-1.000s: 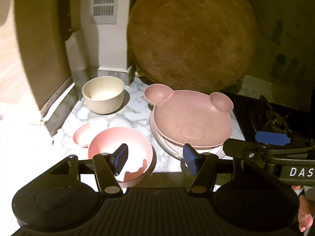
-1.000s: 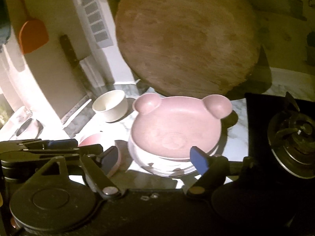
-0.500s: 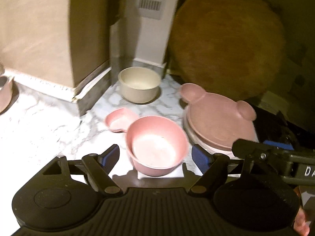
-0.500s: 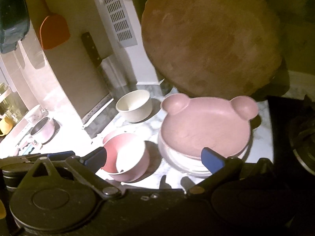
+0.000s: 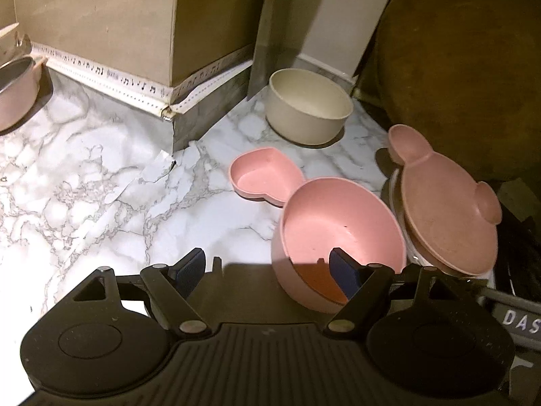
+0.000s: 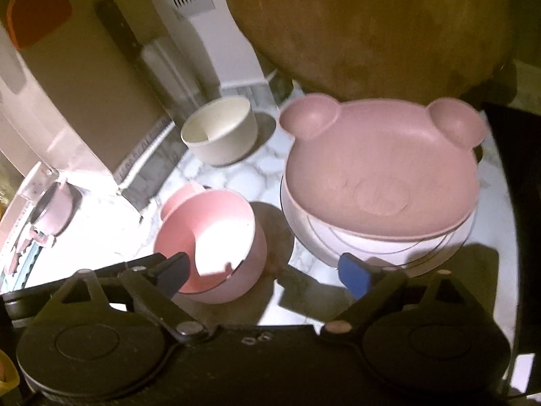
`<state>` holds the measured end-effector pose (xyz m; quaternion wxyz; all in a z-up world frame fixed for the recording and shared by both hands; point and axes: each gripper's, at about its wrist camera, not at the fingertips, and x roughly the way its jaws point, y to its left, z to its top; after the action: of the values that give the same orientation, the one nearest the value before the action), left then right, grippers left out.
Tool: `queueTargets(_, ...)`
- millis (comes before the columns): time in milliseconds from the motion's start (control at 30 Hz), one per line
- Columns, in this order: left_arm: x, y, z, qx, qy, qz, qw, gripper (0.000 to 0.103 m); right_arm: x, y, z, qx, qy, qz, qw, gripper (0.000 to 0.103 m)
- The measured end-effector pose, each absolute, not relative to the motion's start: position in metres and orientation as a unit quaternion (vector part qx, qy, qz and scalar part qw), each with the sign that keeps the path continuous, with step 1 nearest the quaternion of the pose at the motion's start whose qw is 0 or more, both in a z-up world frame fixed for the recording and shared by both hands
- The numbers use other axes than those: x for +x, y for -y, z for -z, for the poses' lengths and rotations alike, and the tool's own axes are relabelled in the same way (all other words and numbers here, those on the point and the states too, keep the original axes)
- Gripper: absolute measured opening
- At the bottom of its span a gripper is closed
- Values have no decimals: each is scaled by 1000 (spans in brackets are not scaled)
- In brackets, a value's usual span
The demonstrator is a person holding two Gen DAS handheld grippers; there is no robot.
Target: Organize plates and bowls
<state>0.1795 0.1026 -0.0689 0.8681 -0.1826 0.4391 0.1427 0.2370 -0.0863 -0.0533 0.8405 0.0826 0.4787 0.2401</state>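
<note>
- Left wrist view: the left gripper (image 5: 267, 269) has its jaws spread wide, having just opened further; its right blue pad sits over the near rim of the pink bowl (image 5: 338, 233), with no clear grip on it.
- The pink bowl stands on the marble bench (image 5: 84, 186) at lower centre-right, touching the heart-shaped pink dish (image 5: 263, 176) behind it.
- The cream bowl (image 5: 307, 105) is at upper centre; the bear-shaped plate (image 5: 446, 209) rests on white plates at the right edge.
- Right wrist view: the right gripper (image 6: 267, 270) stands apart, having just narrowed a little, with nothing between its pads, in front of the bear-shaped plate.
- A round wooden board (image 6: 389, 23) leans behind.
</note>
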Motion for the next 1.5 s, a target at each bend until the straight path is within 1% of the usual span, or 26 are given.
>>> queueTargets(200,188,-107,78,-186,-449,-146,862,80,247,73,68,75,-498,-232,832,81)
queueTargets(300,190,-108,80,-182,-450,-147,862,80,250,69,71,76,-501,-233,830,74)
queueTargets(400,191,-108,79,-179,-447,-143,865,79,251,67,72,78,-504,-232,828,65)
queueTargets(433,191,-108,79,-177,-446,-143,866,79,252,66,72,80,-506,-234,827,61)
queueTargets(467,191,-108,78,-176,-445,-143,866,76,252,65,72,82,-506,-235,826,57)
queueTargets(500,192,-108,78,-178,-445,-139,866,73,252,65,72,82,-506,-234,826,56)
queueTargets(533,193,-108,78,-179,-446,-136,866,66,252,64,72,82,-506,-234,826,54)
queueTargets(600,196,-107,79,-181,-450,-128,865,62,253,62,72,83,-508,-235,825,48)
queueTargets(667,197,-106,81,-184,-452,-123,864,45,253,60,73,85,-510,-236,823,40)
queueTargets(700,197,-105,81,-186,-453,-122,863,41,254,59,73,85,-511,-236,822,37)
queueTargets(767,198,-104,82,-188,-454,-118,863,31,254,57,73,84,-512,-235,822,28)
queueTargets(800,197,-103,82,-188,-454,-116,863,30,254,57,73,83,-514,-234,821,26)
queueTargets(867,196,-101,81,-187,-453,-110,865,20,254,56,73,86,-514,-238,820,19)
queueTargets(1200,183,-84,71,-181,-457,-95,866,20,245,63,68,68,-511,-235,824,16)
queueTargets(1500,162,-35,50,-167,-468,-60,865,20,220,110,50,78,-508,-232,825,16)
